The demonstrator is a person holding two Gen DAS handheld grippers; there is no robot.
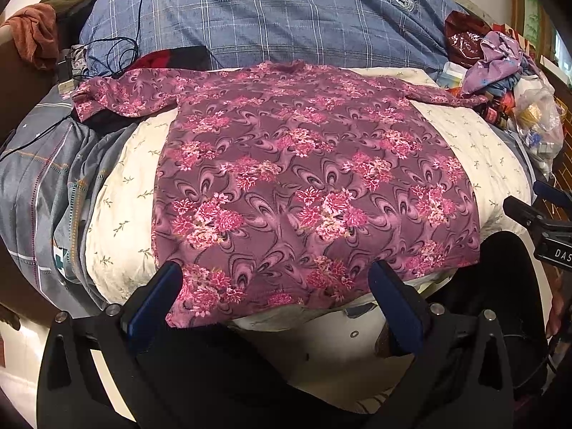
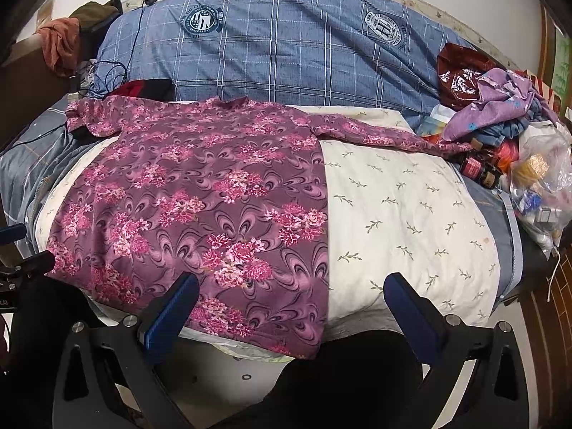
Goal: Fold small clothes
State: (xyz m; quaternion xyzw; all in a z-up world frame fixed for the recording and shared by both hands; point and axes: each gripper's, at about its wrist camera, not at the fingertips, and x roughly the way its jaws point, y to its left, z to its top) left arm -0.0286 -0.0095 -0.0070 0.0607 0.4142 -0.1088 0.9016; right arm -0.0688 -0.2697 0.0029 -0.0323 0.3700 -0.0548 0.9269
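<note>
Nearest the cameras, both sets of tongs hang over the near edge of the bed with nothing in them: the left tongs [image 1: 275, 268] are spread wide just above the hem of the purple floral shirt [image 1: 304, 164], and the right tongs [image 2: 291, 280] are spread just as wide, straddling the shirt's right edge where it meets the cream leaf-print quilt [image 2: 411, 221]. The shirt lies flat and unfolded on that quilt, hem toward the cameras, collar away, both sleeves stretched out sideways. As for containers, over on the right side of the bed there's a clear plastic bag [image 2: 543, 193] stuffed with small packaged stuff, too jumbled to name, and behind it a shiny dark red bag [image 2: 461, 71] whose contents can't be seen. A couple of small brown bottles [image 2: 479, 169] lie beside the clear bag, right by the tip of the shirt's right sleeve, with a crumpled lilac cloth [image 2: 500, 103] piled above them. A grey-blue sheet [image 1: 39, 164] bunches up on the left side of the bed. Farther back sits a big blue plaid duvet [image 2: 286, 46] with round crests on it, a black cable [image 2: 118, 71] trailing across its left end, and an orange cloth [image 2: 59, 41] draped on the far left. A pale wall runs behind it all.
</note>
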